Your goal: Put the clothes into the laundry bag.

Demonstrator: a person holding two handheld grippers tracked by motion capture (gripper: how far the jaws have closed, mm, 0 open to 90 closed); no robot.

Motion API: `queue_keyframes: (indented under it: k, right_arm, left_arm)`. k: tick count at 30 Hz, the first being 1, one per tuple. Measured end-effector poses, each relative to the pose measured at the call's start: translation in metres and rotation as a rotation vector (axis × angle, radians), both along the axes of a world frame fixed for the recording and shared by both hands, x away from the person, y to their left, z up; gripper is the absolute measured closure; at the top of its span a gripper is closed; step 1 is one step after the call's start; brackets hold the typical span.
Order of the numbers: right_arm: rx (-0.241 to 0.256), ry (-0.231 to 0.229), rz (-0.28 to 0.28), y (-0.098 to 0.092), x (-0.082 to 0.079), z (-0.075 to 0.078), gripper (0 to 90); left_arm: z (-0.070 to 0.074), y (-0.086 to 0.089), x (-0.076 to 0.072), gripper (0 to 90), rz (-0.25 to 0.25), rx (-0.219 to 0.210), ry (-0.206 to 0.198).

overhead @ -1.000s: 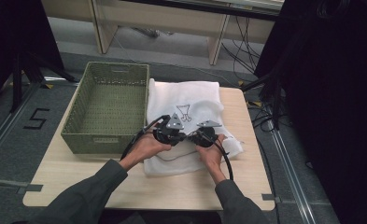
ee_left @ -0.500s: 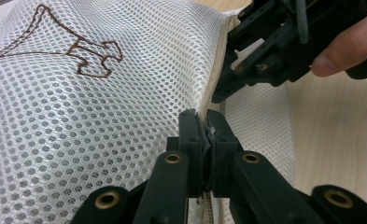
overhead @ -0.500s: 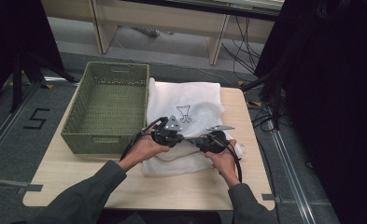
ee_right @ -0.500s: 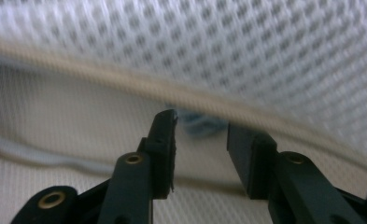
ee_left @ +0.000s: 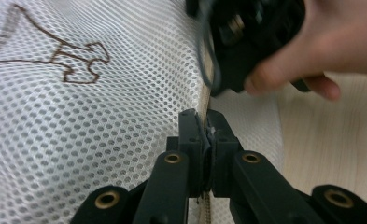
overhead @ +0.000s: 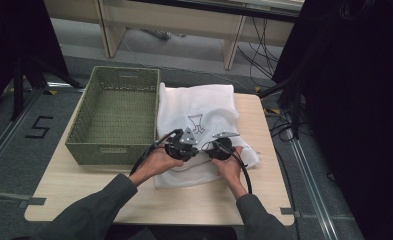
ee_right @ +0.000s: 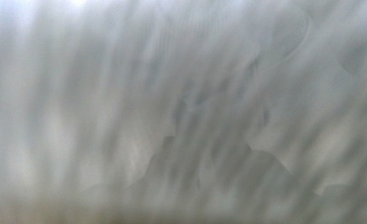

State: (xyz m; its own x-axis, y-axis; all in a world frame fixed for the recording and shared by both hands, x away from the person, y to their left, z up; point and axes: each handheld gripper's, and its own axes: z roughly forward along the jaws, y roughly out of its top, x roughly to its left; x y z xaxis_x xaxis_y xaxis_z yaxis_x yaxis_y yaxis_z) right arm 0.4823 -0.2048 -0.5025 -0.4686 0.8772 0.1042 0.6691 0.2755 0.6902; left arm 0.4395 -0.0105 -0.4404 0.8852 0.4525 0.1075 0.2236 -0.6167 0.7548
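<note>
1. Mesh bag [overhead: 199,112] lies flat on the table [overhead: 84,185], just beside the basket [overhead: 115,116]; long axis runs away from us.
2. Left gripper [ee_left: 202,122]: we see the jaws clamped on the bag's zipper seam [ee_left: 204,79].
3. Right gripper [overhead: 222,148]: on the bag's near part, close to the left one. Its own view is blurred; we cannot tell its jaw state.
</note>
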Motion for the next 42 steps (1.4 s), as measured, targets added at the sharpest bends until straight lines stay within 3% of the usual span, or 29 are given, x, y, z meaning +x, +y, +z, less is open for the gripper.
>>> queue_keyframes:
  k: [1, 2, 3, 4, 6, 7, 8, 9, 10, 11, 12, 13, 14, 15, 16, 17, 19, 21, 22, 23, 25, 28, 29, 30, 31, 34, 36, 38, 42]
  right_arm:
    - [0.013, -0.014, 0.001, -0.002, 0.001, -0.001, 80.6]
    - [0.008, -0.001, 0.001, -0.005, -0.001, 0.001, 77.0]
    - [0.04, 0.032, -0.006, -0.004, -0.005, 0.004, 73.0]
    - [0.053, 0.031, 0.022, -0.006, -0.006, 0.005, 69.9]
    - [0.034, 0.037, 0.044, -0.008, -0.016, 0.012, 68.0]
    - [-0.005, 0.068, 0.07, -0.011, -0.023, 0.02, 67.1]
    - [0.012, 0.083, 0.06, -0.013, -0.028, 0.024, 67.2]
    - [-0.009, 0.079, 0.095, -0.018, -0.031, 0.03, 67.4]
    - [0.017, 0.09, 0.066, -0.018, -0.037, 0.032, 67.5]
    - [-0.022, 0.089, 0.087, -0.023, -0.04, 0.036, 67.5]
    - [-0.003, 0.063, 0.086, -0.025, -0.043, 0.037, 67.4]
    - [-0.028, 0.05, 0.099, -0.03, -0.046, 0.041, 67.4]
    - [-0.009, 0.028, 0.105, -0.033, -0.049, 0.042, 67.0]
    - [-0.039, 0.023, 0.121, -0.039, -0.052, 0.045, 66.6]
    - [-0.018, -0.002, 0.105, -0.042, -0.057, 0.047, 66.6]
    - [0.004, 0.003, 0.097, -0.045, -0.06, 0.052, 66.6]
    - [0.005, -0.01, 0.088, -0.054, -0.066, 0.061, 66.5]
    - [-0.005, -0.061, 0.078, -0.06, -0.066, 0.064, 66.7]
    - [0.018, -0.054, 0.068, -0.06, -0.066, 0.064, 66.7]
    - [0.005, -0.071, 0.077, -0.062, -0.063, 0.062, 66.7]
    - [-0.021, -0.068, 0.081, -0.062, -0.06, 0.059, 66.7]
    - [0.006, -0.027, 0.056, -0.058, -0.059, 0.057, 67.0]
    - [0.004, -0.051, 0.064, -0.058, -0.057, 0.056, 67.0]
    - [0.01, -0.038, 0.057, -0.058, -0.058, 0.057, 67.0]
    - [-0.007, -0.072, 0.081, -0.06, -0.056, 0.056, 67.0]
    - [0.01, -0.066, 0.083, -0.061, -0.056, 0.058, 66.9]
    - [0.018, -0.079, 0.061, -0.061, -0.057, 0.057, 66.7]
    - [0.01, -0.08, 0.085, -0.063, -0.056, 0.056, 66.7]
    - [0.018, -0.074, 0.065, -0.062, -0.057, 0.058, 66.4]
  left_arm:
    - [-0.004, -0.001, 0.0, 85.8, 0.005, 0.011, 0.0]
    - [-0.007, -0.002, 0.0, 85.7, -0.003, 0.034, -0.014]
    - [-0.01, -0.002, 0.0, 85.7, 0.001, 0.047, -0.018]
    - [-0.015, -0.002, 0.001, 85.6, -0.004, 0.06, -0.025]
    - [-0.026, -0.002, 0.001, 85.4, 0.008, 0.075, -0.018]
    - [-0.031, -0.003, 0.002, 85.1, 0.011, 0.079, -0.017]
    - [-0.036, -0.004, 0.003, 84.9, 0.011, 0.095, -0.034]
    - [-0.04, -0.005, 0.002, 84.7, 0.013, 0.101, -0.039]
    - [-0.044, -0.007, 0.002, 84.5, 0.013, 0.11, -0.049]
    - [-0.048, -0.009, 0.002, 84.5, 0.017, 0.126, -0.054]
    - [-0.054, -0.012, 0.001, 84.5, 0.006, 0.154, -0.069]
    - [-0.061, -0.015, 0.001, 84.5, 0.01, 0.164, -0.057]
    - [-0.066, -0.016, 0.001, 84.6, 0.009, 0.178, -0.059]
    - [-0.067, -0.016, 0.001, 85.5, 0.022, 0.158, -0.051]
    - [-0.065, -0.016, 0.002, 85.5, 0.011, 0.167, -0.038]
    - [-0.064, -0.015, 0.002, 85.6, 0.007, 0.176, -0.033]
    - [-0.063, -0.014, -0.001, 85.3, -0.002, 0.177, -0.03]
    - [-0.059, -0.013, -0.002, 84.5, -0.008, 0.166, -0.031]
    - [-0.057, -0.012, -0.002, 84.2, -0.002, 0.15, -0.022]
    - [-0.055, -0.012, -0.002, 83.6, 0.004, 0.137, -0.023]
    - [-0.05, -0.011, -0.003, 82.1, 0.008, 0.128, -0.033]
    - [-0.044, -0.009, -0.003, 79.0, 0.009, 0.107, -0.029]
    - [-0.042, -0.008, -0.004, 77.5, 0.013, 0.095, -0.022]
    - [-0.041, -0.008, -0.005, 75.6, 0.015, 0.087, -0.02]
    - [-0.038, -0.008, -0.007, 74.6, 0.011, 0.083, -0.022]
    - [-0.027, -0.005, -0.013, 68.1, 0.009, 0.069, -0.038]
    - [-0.019, 0.001, -0.018, 65.7, 0.003, 0.069, -0.057]
    - [-0.013, 0.01, -0.023, 64.3, 0.01, 0.056, -0.056]
    - [-0.005, 0.038, -0.035, 59.8, 0.04, 0.038, -0.061]
